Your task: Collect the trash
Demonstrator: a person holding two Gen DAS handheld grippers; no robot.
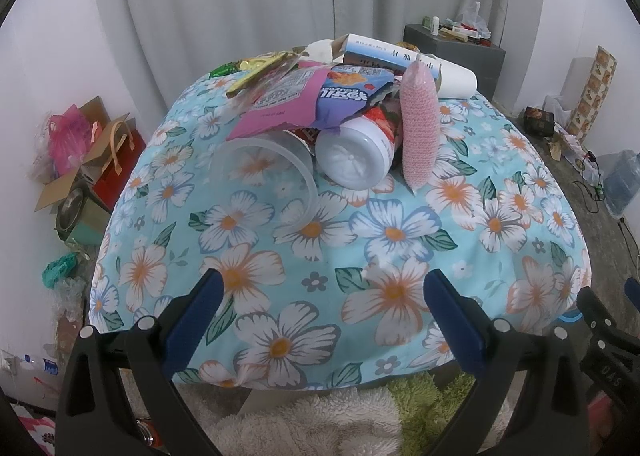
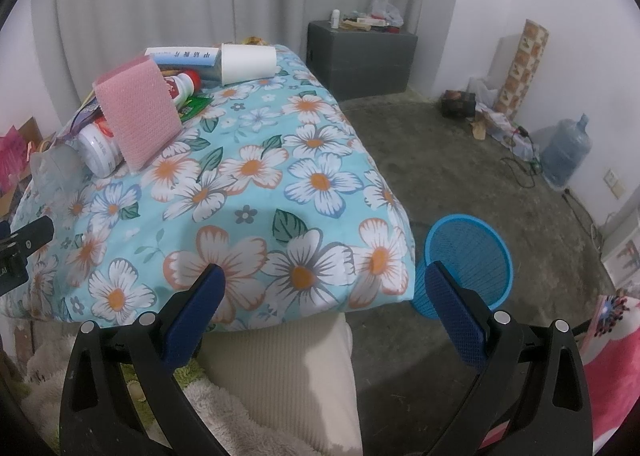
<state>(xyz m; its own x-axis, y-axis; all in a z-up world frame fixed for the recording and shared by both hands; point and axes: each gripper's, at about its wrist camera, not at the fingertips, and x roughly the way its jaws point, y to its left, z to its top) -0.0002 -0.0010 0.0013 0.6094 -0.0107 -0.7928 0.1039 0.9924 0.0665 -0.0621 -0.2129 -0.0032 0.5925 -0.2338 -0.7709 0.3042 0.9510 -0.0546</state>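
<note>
A heap of trash lies at the far end of the flowered tablecloth [image 1: 400, 236]: a clear plastic cup [image 1: 266, 172] on its side, a white jar [image 1: 356, 154], a pink mesh packet [image 1: 418, 124], snack wrappers [image 1: 312, 96], a white paper cup [image 1: 456, 80] and a box [image 1: 384, 50]. My left gripper [image 1: 324, 296] hangs open over the near edge, well short of the heap. My right gripper [image 2: 324, 288] is open too, at the table's near right corner, beside a blue mesh bin [image 2: 468, 260] on the floor. The pink packet [image 2: 138, 118], jar [image 2: 98, 150] and paper cup [image 2: 248, 64] also show in the right wrist view.
A grey cabinet [image 2: 360, 56] with clutter stands behind the table. A water jug [image 2: 566, 152], cables and a tall patterned box [image 2: 524, 68] line the right wall. Cardboard boxes and bags [image 1: 88, 160] pile at the left. A cream-clad leg [image 2: 288, 372] and fluffy rug lie below.
</note>
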